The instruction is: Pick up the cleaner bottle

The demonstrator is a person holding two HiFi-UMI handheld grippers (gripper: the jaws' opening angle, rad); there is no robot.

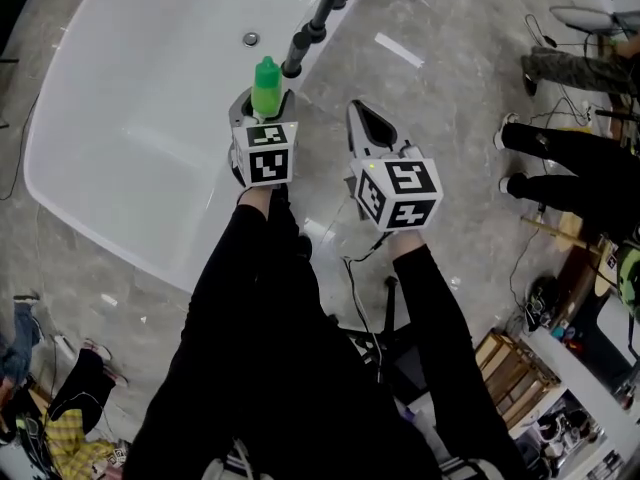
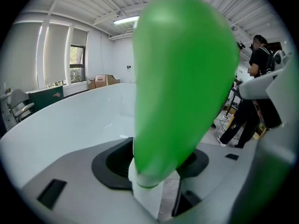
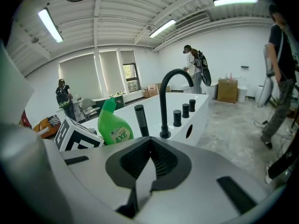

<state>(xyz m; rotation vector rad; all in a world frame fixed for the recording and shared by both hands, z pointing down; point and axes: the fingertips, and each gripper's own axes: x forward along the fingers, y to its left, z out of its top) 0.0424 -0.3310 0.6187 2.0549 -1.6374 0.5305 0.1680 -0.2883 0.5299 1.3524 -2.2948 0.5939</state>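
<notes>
I have the left gripper (image 1: pixel 262 110) clamped on the cleaner bottle (image 1: pixel 266 80), jaws pressed against both sides of its green body, cap pointing up. The bottle sits at the right-hand rim of the white bathtub (image 1: pixel 120 158), just beside the black faucet (image 1: pixel 318 20). I cannot tell whether its base touches the rim or hangs clear of it. From the right gripper view the bottle stands left of the faucet's post, with a narrow gap between them. To its left the tub's basin is wide and bare. My right gripper (image 1: pixel 366 126) has its jaws shut together with nothing between them. It hovers over the grey floor (image 1: pixel 440 78) just outside the tub's edge, near the left gripper but apart from it. Further right, a person's legs (image 1: pixel 565 168) and loose cables take up the floor's far edge
</notes>
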